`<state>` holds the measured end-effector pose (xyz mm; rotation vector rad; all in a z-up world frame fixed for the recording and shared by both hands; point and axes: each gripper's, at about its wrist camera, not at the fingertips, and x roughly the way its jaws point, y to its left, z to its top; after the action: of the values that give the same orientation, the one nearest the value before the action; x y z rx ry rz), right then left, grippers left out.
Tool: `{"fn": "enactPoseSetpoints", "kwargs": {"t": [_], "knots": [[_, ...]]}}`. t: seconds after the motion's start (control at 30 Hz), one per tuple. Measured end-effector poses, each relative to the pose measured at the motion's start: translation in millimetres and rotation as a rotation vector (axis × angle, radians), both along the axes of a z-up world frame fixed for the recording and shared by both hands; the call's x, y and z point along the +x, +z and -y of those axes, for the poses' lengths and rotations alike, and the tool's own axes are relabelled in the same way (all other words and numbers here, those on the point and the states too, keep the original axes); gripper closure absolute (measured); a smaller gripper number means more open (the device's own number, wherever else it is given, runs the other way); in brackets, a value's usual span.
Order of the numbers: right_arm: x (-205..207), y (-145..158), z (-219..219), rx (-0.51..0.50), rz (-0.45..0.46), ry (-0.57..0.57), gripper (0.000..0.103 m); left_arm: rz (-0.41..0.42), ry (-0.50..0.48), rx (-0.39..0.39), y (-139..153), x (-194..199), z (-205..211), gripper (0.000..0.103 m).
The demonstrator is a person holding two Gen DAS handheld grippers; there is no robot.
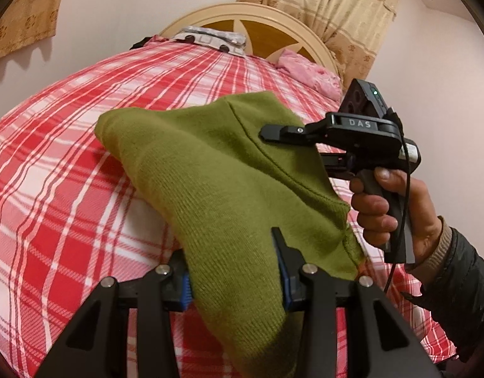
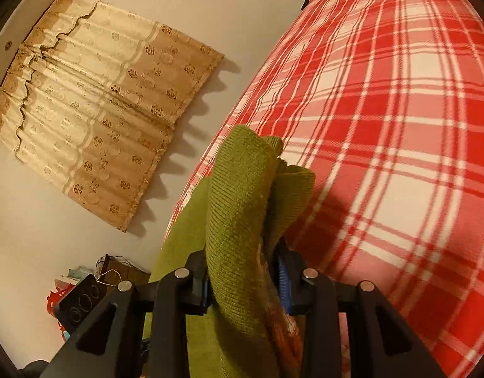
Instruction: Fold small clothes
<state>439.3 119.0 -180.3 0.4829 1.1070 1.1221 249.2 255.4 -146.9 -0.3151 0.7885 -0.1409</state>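
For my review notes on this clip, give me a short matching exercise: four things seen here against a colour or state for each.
Things:
1. garment
2. bedspread
3. left gripper
4. curtain

Descriptions:
A. red and white plaid
B. beige, floral pattern
C. olive green knit, held up
D. clamped on the cloth

Pairs: 1-C, 2-A, 3-D, 4-B

An olive-green knitted garment [image 1: 216,170] is seen lifted and draped above the bed, its ribbed fabric stretched between two held edges. A stitched seam runs diagonally across it, one corner hangs loose, and bunched folds are gathered at one end.
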Motion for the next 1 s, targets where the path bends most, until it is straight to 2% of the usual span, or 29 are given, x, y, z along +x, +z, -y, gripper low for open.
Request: {"fn": "enactPoseSetpoints", "kwargs": {"t": [0.6, 0.77, 0.9, 1.0], "knots": [[5.5, -19.1, -11.1, -0.043, -0.022, -0.013, 0.069, -0.033, -0.002, -0.018, -19.6, -8.4, -13.3, 0.060], [4.7, -19.5, -10.5, -0.076, -0.001, -0.020, 0.069, -0.049, 0.003, -0.022, -23.6, -10.5, -14.5, 0.056], [4.5, -21.7, -10.2, -0.090, 0.001, -0.023, 0.069, -0.068, 0.009, -0.033, -20.0, -12.6, -15.4, 0.056], [4.3, -21.8, -7.5, -0.096, -0.009, -0.038, 0.067, -0.075, 0.010, -0.014, -12.2, -17.3, -12.6, 0.054]]}}
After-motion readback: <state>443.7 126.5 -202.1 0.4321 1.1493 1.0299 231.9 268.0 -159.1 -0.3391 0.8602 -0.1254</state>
